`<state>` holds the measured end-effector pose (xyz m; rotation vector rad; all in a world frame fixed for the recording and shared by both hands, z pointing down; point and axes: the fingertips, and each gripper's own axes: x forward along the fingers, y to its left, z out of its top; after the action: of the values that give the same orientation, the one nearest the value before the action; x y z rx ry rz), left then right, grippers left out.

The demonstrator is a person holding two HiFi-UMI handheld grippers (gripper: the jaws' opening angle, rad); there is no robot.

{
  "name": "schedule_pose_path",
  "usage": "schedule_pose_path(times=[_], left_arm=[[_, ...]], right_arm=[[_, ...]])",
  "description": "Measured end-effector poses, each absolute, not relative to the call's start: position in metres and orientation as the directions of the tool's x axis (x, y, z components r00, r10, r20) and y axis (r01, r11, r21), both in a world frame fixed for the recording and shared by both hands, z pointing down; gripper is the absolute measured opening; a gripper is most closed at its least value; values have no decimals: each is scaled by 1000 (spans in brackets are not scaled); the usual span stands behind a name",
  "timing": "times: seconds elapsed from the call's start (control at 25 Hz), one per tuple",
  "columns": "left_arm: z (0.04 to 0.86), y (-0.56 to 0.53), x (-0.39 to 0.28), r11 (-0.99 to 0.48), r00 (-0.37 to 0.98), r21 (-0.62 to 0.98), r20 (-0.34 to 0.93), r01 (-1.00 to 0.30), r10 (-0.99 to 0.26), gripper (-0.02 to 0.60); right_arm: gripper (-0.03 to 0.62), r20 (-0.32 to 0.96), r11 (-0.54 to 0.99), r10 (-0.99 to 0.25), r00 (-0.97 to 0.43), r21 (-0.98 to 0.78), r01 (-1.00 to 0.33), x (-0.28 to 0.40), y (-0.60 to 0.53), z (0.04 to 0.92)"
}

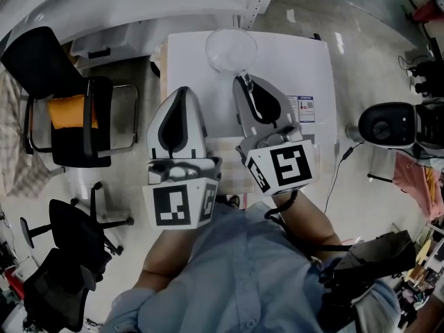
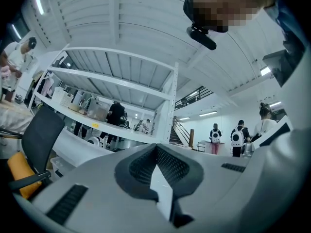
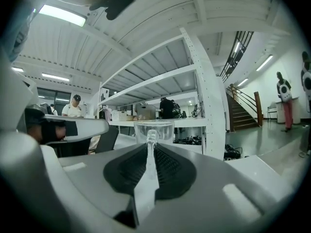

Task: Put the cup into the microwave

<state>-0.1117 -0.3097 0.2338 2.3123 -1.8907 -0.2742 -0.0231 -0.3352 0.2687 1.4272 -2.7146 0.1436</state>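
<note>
— Pale floor and white shelving are filling the background; how is the right gripper sitting?

— It is pointing roughly level, away from the person, with its jaws clamping on the handle of the clear cup. The cup is hanging upright just past the fingertips.

— And from the head view?

— The right gripper is reaching over the top of the white appliance, holding the cup above its far edge. The left gripper is lying alongside, over the appliance's left edge and also level.

— Is it carrying anything?

— No, the left gripper is showing its jaws pressed together with nothing between them.

— Any writing?

— A sticker is sitting toward the right edge of the appliance top, but its print is coming out too small to read. Black-and-white square markers are facing the camera on both grippers.
</note>
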Motion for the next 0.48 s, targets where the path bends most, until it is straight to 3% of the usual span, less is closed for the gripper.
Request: schedule_pose_path(times=[0.48], left_arm=[[218, -249, -79, -227, 215, 185, -81, -956, -973, 6]], right_arm=[[28, 67, 559, -825, -561, -54, -828, 9, -272, 253]])
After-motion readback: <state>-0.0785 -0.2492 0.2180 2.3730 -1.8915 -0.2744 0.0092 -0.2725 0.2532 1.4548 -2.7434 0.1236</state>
